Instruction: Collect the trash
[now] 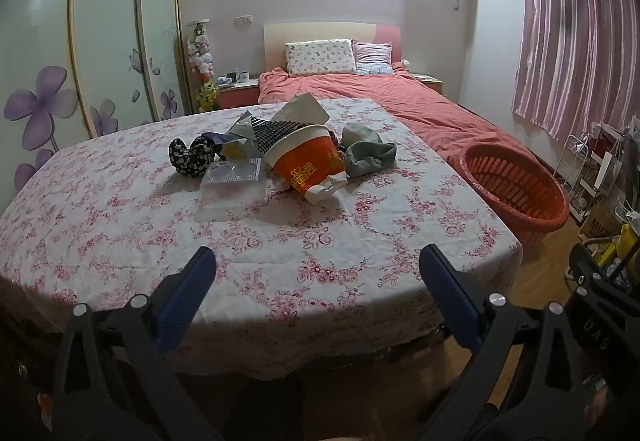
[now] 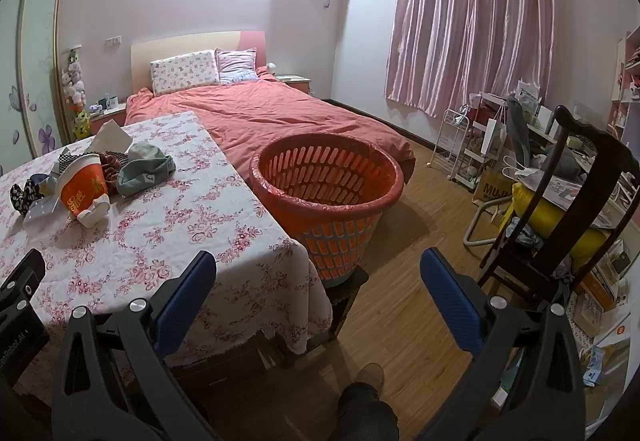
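Two grippers, both of yours spread wide with nothing between the blue ribbed pads: the left gripper hangs over the near edge of the table with the pink rose-print cloth, and the right gripper hangs past the table's corner, above the wood-plank floor.

Trash sits in one heap around the middle of the cloth, well apart from either claw. Front and centre is a crushed orange-and-white paper cup tipped on its side, mouth facing away from you. Touching its left side is a clear plastic blister tray, flat and glossy. Left of that lies a crumpled black floral-print wrapper. Behind the cup you've got a black-and-white checked bag and some folded grey paper; to the right, a soft bunched grey-green cloth.

Just beside the table's right edge stands a round orange slotted plastic basket, lined with a thin pink bag over the rim. It rests on a dark stool. A bed with a salmon cover runs behind both, and a dark wooden chair crowds the right side.
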The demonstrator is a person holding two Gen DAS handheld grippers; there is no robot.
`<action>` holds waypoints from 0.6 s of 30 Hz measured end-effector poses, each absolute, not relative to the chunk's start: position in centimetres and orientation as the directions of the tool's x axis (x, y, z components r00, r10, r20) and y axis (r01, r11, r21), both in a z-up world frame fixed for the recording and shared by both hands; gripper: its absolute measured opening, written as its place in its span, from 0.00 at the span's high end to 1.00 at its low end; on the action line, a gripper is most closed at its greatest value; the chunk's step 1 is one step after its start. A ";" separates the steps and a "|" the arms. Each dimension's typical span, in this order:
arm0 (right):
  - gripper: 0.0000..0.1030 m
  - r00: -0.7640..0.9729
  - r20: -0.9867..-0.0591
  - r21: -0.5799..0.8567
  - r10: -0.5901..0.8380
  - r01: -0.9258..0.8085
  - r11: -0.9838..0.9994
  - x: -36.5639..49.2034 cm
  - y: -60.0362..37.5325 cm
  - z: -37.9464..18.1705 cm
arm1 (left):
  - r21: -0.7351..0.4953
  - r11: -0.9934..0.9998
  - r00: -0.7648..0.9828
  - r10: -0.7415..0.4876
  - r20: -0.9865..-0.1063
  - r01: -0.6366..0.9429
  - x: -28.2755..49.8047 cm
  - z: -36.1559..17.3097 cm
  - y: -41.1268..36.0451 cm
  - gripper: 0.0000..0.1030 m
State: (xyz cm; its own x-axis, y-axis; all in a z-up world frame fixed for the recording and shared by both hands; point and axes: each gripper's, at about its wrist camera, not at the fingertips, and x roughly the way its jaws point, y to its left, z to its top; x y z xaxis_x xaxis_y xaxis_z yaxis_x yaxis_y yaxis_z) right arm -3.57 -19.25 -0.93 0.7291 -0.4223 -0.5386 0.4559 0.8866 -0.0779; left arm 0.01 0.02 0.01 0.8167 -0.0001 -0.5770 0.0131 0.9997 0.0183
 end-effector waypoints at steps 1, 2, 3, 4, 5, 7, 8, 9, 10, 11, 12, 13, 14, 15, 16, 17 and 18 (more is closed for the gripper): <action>0.02 0.729 -0.538 -0.078 -0.423 0.456 0.886 -3.6 -19.2 -0.9 | 0.024 1.000 0.817 0.003 -0.576 0.013 0.0 0.0 0.0 0.04; 0.02 0.729 -0.538 -0.078 -0.423 0.456 0.886 -3.6 -19.2 -0.9 | 0.023 1.000 0.817 0.003 -0.576 0.013 0.0 0.0 0.0 0.04; 0.02 0.729 -0.539 -0.078 -0.423 0.456 0.886 -3.6 -19.2 -0.9 | 0.022 1.000 0.817 0.002 -0.577 0.013 0.0 0.0 0.0 0.04; 0.02 0.729 -0.539 -0.078 -0.423 0.456 0.886 -3.6 -19.2 -1.0 | 0.022 1.000 0.817 0.002 -0.577 0.013 0.0 0.0 0.0 0.04; 0.02 0.729 -0.539 -0.078 -0.422 0.456 0.887 -3.5 -19.2 -1.0 | 0.023 1.000 0.817 0.002 -0.577 0.013 0.0 0.0 0.0 0.04; 0.02 0.730 -0.539 -0.075 -0.420 0.456 0.887 -3.6 -19.3 -1.0 | 0.021 1.000 0.817 0.001 -0.577 0.014 0.0 0.0 0.0 0.04; 0.02 0.730 -0.539 -0.074 -0.420 0.456 0.887 -3.6 -19.3 -1.0 | 0.020 1.000 0.817 0.001 -0.576 0.013 0.0 0.0 0.0 0.04; 0.02 0.730 -0.539 -0.074 -0.420 0.456 0.887 -3.6 -19.3 -1.0 | 0.020 1.000 0.817 0.001 -0.576 0.013 0.0 0.0 0.0 0.04; 0.02 0.730 -0.539 -0.074 -0.420 0.456 0.887 -3.6 -19.3 -1.0 | 0.021 1.000 0.817 0.001 -0.576 0.013 0.0 0.0 0.0 0.04; 0.02 0.730 -0.540 -0.074 -0.420 0.456 0.887 -3.6 -19.3 -1.0 | 0.020 1.000 0.817 0.001 -0.577 0.013 0.0 0.0 0.0 0.04; 0.02 0.730 -0.540 -0.074 -0.420 0.456 0.887 -3.6 -19.3 -1.0 | 0.020 1.000 0.817 0.001 -0.577 0.013 0.0 0.0 0.0 0.04; 0.02 0.729 -0.540 -0.074 -0.420 0.456 0.887 -3.6 -19.3 -1.0 | 0.020 1.000 0.817 0.001 -0.577 0.013 0.0 0.0 0.0 0.04; 0.02 0.729 -0.540 -0.074 -0.420 0.456 0.887 -3.6 -19.3 -1.0 | 0.020 1.000 0.817 0.001 -0.577 0.013 0.0 0.0 0.0 0.04; 0.02 0.729 -0.541 -0.074 -0.419 0.455 0.887 -3.6 -19.3 -1.0 | 0.020 1.000 0.817 0.001 -0.577 0.014 0.0 0.0 0.0 0.04; 0.02 0.730 -0.540 -0.074 -0.420 0.456 0.887 -3.6 -19.3 -1.0 | 0.020 1.000 0.817 0.001 -0.577 0.013 0.0 0.0 0.0 0.04; 0.02 0.729 -0.540 -0.074 -0.420 0.456 0.887 -3.6 -19.2 -1.0 | 0.020 1.000 0.817 0.001 -0.577 0.013 0.0 0.0 0.0 0.04; 0.02 0.730 -0.540 -0.074 -0.420 0.456 0.887 -3.6 -19.3 -1.1 | 0.020 1.000 0.817 0.001 -0.577 0.013 0.0 0.0 0.0 0.04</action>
State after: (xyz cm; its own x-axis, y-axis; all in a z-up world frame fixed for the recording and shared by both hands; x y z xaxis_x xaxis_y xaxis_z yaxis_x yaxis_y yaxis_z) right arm -3.58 -19.25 -1.06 0.7296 -0.4196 -0.5400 0.4557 0.8871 -0.0737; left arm 0.00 0.00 0.00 0.8169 0.0010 -0.5768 0.0130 0.9997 0.0201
